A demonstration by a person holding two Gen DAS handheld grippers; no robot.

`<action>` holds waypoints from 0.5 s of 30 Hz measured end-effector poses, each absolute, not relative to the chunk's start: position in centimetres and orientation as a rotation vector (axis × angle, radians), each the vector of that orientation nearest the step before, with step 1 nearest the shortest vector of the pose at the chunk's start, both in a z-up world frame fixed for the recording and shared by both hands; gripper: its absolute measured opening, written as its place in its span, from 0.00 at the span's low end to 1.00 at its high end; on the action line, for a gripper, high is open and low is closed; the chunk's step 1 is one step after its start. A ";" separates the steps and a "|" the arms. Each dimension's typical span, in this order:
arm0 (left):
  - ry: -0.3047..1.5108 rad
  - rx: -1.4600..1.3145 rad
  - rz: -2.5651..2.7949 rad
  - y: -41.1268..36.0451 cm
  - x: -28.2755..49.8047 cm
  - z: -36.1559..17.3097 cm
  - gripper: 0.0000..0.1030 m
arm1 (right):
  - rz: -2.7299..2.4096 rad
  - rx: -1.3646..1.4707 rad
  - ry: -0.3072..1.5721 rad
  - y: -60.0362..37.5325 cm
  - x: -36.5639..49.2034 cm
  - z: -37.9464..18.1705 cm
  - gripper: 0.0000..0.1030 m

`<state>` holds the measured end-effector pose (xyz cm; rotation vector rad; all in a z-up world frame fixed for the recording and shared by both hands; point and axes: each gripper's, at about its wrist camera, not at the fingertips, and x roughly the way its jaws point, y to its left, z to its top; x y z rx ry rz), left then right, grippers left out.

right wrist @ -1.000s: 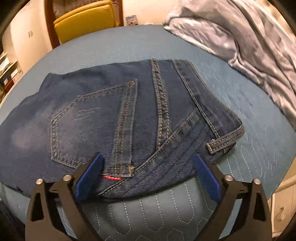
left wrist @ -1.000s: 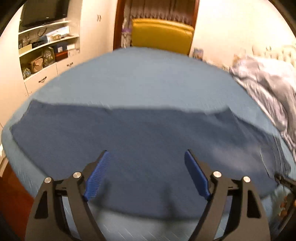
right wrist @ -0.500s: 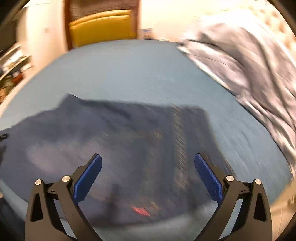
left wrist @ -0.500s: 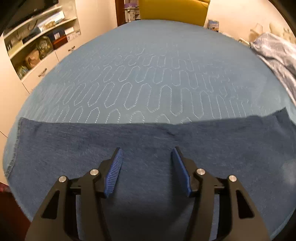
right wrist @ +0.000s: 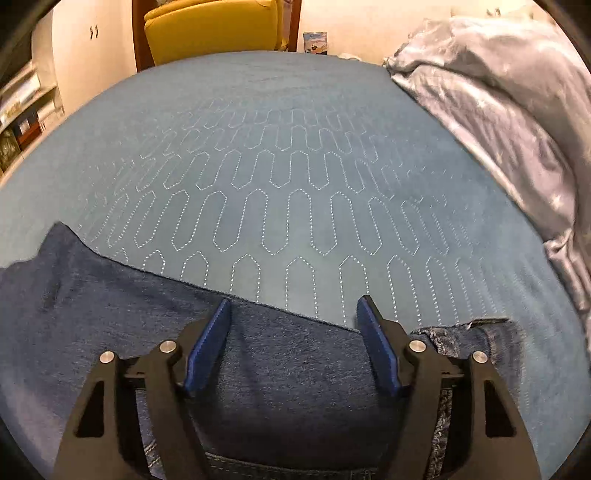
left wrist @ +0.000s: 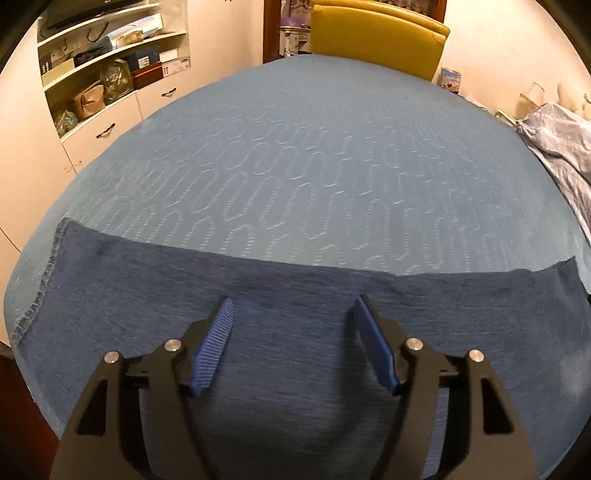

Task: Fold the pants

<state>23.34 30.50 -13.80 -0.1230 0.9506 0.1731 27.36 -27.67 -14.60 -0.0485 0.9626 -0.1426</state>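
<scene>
pants (left wrist: 295,332): dark denim, flat | left claw (left wrist: 293,306) opening, empty | right claw (right wrist: 293,308) closing, empty

- Both wrist views looked steeply down, close over the pants (left wrist: 295,369) on the bed (left wrist: 314,166).
- Both faced the far yellow chair (right wrist: 210,29), their shared backdrop.

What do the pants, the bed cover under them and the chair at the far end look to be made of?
Pants: dark blue denim, matte, with contrast-stitched seams near the waistband.
Bed cover: blue quilted fabric, soft matte, with pale stitched elongated loops.
Chair: mustard upholstery with a slight sheen, likely leather or vinyl; cannot tell which.
</scene>
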 end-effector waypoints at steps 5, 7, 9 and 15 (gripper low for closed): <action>0.941 -0.160 0.244 34.1 22.8 -14.2 0.70 | -0.161 -0.051 0.957 -27.7 27.4 -14.5 0.72; 0.905 -0.158 0.244 34.6 22.2 -13.2 0.69 | -0.192 -0.074 0.926 -27.3 26.9 -13.1 0.72; 0.881 -0.119 0.227 34.2 21.4 -12.4 0.69 | -0.210 -0.103 0.886 -26.5 25.9 -11.5 0.75; 0.831 -0.015 0.237 31.5 17.6 -10.5 0.69 | -0.139 -0.108 0.806 -17.4 19.6 -6.5 0.86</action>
